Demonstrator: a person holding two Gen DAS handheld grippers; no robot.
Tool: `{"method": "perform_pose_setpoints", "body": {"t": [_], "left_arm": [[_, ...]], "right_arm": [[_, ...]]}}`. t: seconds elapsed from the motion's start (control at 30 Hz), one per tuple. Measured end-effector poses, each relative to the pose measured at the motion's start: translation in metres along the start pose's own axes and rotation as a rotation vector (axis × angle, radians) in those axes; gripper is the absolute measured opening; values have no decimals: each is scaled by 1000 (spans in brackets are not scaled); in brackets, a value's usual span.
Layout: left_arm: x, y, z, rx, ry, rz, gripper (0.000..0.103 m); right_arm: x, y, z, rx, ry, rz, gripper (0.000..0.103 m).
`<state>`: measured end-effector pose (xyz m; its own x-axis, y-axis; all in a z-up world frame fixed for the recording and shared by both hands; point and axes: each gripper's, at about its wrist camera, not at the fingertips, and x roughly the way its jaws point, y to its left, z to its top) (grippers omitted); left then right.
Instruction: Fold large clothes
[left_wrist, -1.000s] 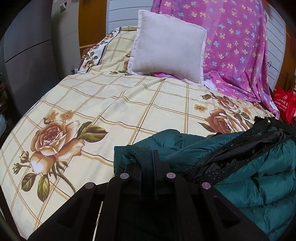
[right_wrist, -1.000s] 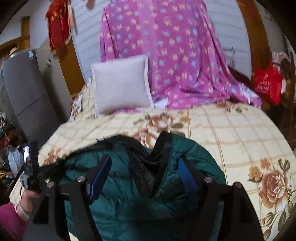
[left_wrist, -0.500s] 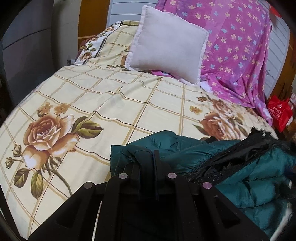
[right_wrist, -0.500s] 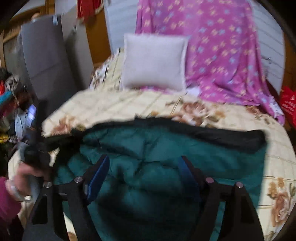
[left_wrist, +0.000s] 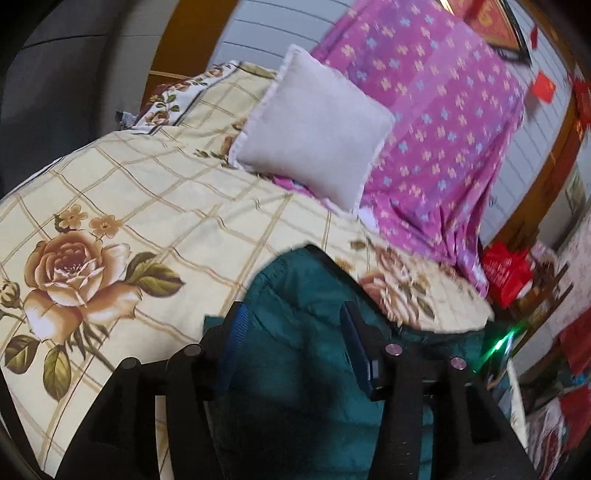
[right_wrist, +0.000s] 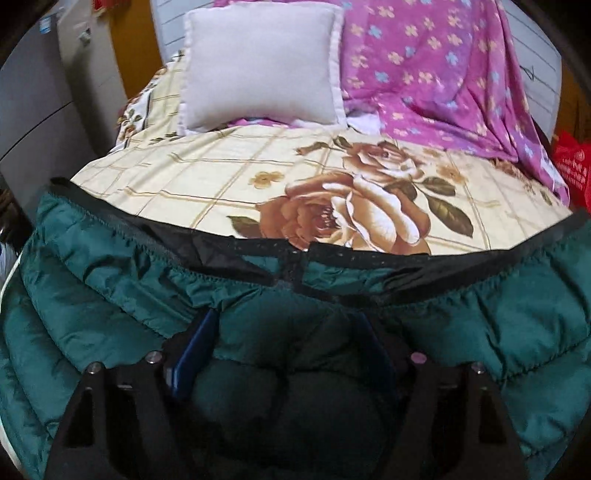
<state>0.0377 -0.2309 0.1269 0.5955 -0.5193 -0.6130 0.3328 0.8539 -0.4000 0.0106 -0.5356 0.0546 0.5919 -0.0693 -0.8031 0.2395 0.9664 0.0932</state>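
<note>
A dark green quilted jacket with a black lining edge lies spread across the near part of the bed, its black hem running left to right. In the left wrist view the jacket lies bunched between and ahead of the fingers. My left gripper is open, its blue-padded fingers on either side of the jacket fabric. My right gripper is open just above the jacket's middle, holding nothing.
The bed has a cream sheet with brown roses. A white pillow and a purple flowered blanket stand at the head. A red bag sits beyond the right side. A grey cabinet stands left.
My left gripper has opened and let go of the jacket and tilted. The jacket has gone from a bunched heap to lying spread wide on the bed.
</note>
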Motion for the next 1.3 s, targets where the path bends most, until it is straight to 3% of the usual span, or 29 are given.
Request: {"method": "perform_pose_setpoints", "body": {"t": [0.17, 0.33, 0.43, 0.57, 0.73, 0.87, 1.0, 1.1, 1.23, 1.3], "left_arm": [[16, -31, -19, 113, 29, 83, 33], [42, -38, -28, 137, 61, 181, 33], [58, -34, -30, 128, 94, 225, 33], [71, -32, -33, 141, 114, 250, 34], [82, -37, -35, 181, 135, 293, 34], [84, -38, -37, 191, 127, 305, 34], [84, -38, -38, 186, 127, 299, 34], [84, -37, -38, 186, 124, 298, 34], [85, -37, -39, 185, 123, 296, 35], [85, -37, -38, 185, 119, 293, 36]], "right_arm": [[-61, -4, -6, -26, -76, 31, 80], [-100, -42, -14, -58, -129, -88, 81], [-90, -72, -18, -46, -100, -190, 81], [-58, -96, -23, 10, -21, -178, 82], [-36, -99, -27, 31, -22, -187, 84], [-49, -95, -26, 19, 11, -186, 84], [-94, -94, -33, 43, -58, -129, 84], [-118, -94, -44, 29, -100, -146, 84], [-104, -114, -58, 86, -48, -194, 85], [-87, -128, -65, 143, -21, -153, 86]]}}
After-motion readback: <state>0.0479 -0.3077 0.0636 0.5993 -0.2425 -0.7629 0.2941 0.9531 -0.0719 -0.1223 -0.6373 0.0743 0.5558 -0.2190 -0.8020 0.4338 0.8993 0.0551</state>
